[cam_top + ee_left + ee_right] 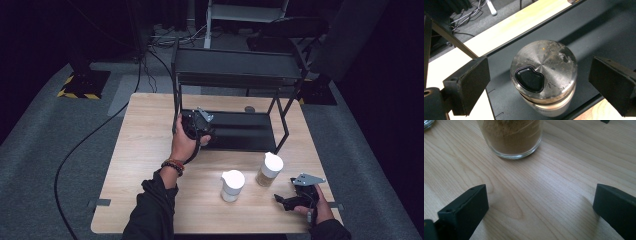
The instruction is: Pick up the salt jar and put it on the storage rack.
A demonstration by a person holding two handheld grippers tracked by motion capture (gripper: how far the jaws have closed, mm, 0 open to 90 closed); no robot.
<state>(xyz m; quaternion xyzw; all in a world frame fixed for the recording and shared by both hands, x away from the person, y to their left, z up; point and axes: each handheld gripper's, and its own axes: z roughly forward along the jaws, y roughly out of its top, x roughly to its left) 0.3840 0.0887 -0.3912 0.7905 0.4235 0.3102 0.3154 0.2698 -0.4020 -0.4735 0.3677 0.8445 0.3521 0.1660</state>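
Left hand (184,142) reaches forward, arm extended, wrist wearing a bead bracelet; my left gripper (199,125) points ahead and down, jaws spread wide, pads pressing nothing. Right hand (316,205) sits low by my side; right gripper (286,201) aims leftward, jaws wide apart.

Table: my light wooden table (145,150), bare grain under my claws.
Rack: black metal shelf rack (235,70) standing at the table's far middle.
Rack's lower shelf: steel-lidded jar (544,75) standing upright on it.
In front of the rack: two white-lidded jars, one (232,185) pale, one (270,169) holding brown powder.
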